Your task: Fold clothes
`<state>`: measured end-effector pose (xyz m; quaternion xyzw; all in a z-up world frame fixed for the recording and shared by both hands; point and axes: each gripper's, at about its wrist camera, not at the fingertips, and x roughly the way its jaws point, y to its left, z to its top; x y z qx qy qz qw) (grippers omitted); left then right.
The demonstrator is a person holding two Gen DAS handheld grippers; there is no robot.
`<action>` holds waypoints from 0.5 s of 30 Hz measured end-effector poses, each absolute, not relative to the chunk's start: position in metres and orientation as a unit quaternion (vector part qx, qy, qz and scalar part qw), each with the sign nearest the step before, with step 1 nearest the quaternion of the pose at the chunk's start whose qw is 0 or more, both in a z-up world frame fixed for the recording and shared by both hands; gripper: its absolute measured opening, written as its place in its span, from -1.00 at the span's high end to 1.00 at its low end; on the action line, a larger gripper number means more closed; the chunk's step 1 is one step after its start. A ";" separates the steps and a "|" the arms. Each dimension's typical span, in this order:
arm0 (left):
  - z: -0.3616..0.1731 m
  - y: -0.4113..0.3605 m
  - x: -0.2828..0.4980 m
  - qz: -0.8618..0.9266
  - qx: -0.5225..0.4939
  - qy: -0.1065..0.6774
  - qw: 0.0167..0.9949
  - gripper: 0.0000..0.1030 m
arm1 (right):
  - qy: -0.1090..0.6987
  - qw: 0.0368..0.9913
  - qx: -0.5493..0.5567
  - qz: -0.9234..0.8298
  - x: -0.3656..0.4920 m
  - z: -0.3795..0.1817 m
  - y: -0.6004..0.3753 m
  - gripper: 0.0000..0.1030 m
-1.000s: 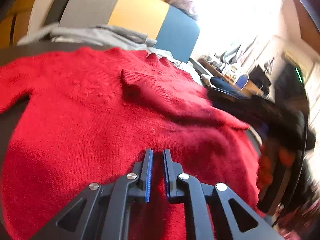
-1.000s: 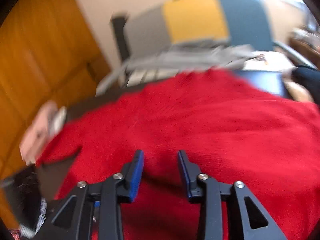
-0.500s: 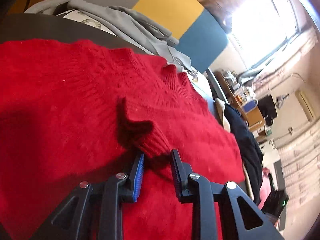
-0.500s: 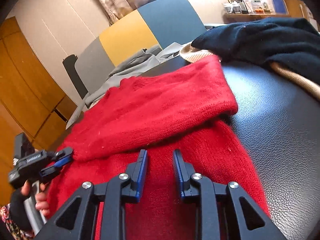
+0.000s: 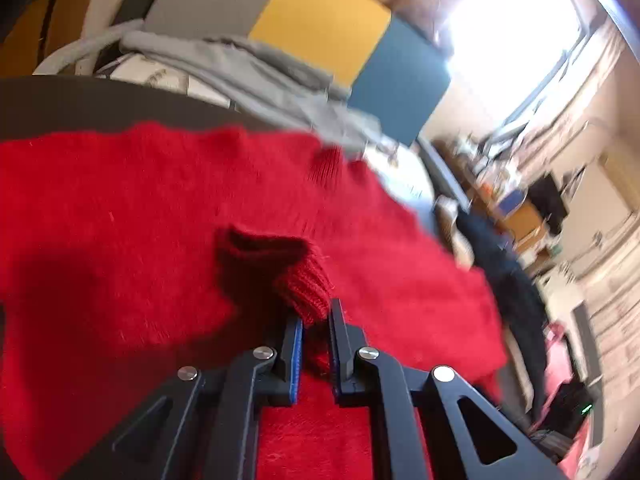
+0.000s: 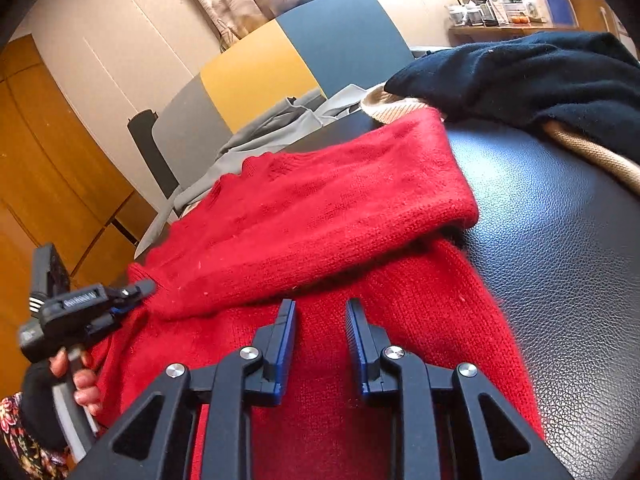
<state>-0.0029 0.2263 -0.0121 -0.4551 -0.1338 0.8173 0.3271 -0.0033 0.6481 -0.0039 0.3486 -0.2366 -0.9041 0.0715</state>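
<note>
The red sweater [image 6: 320, 216] lies spread on the black leather tabletop [image 6: 560, 240], with its neck toward the far edge where the grey garment [image 5: 240, 64] is, and one sleeve [image 6: 304, 240] is folded across the body, running from the right edge toward the left. The cuff [image 5: 306, 288] at the end of this sleeve lies directly in front of the left gripper [image 5: 316, 320], so the left hand is much nearer to it than the right. The left fingers [image 5: 296, 344] are closing, only a narrow gap is between them, and the ribbed cuff is already between their tips; I judge they are pinching it. The right gripper [image 6: 320, 312] is over the lower body of the sweater, near the right edge; its fingers [image 6: 286, 320] are moderately apart and hold nothing. A dark navy garment [image 6: 520, 76] lies at the far right corner.
</note>
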 end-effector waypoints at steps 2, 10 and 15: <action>0.001 0.221 -0.006 0.821 -0.440 -0.150 0.333 0.82 | -0.236 0.071 0.349 -0.904 -0.004 -0.004 0.648 0.49; -0.002 0.191 -0.002 0.852 -0.403 -0.139 0.303 0.82 | -0.241 0.072 0.349 -0.903 -0.003 -0.005 0.648 0.52; -0.042 0.156 0.001 0.845 -0.418 -0.194 0.269 0.80 | -0.237 0.067 0.360 -0.900 -0.005 -0.003 0.647 0.56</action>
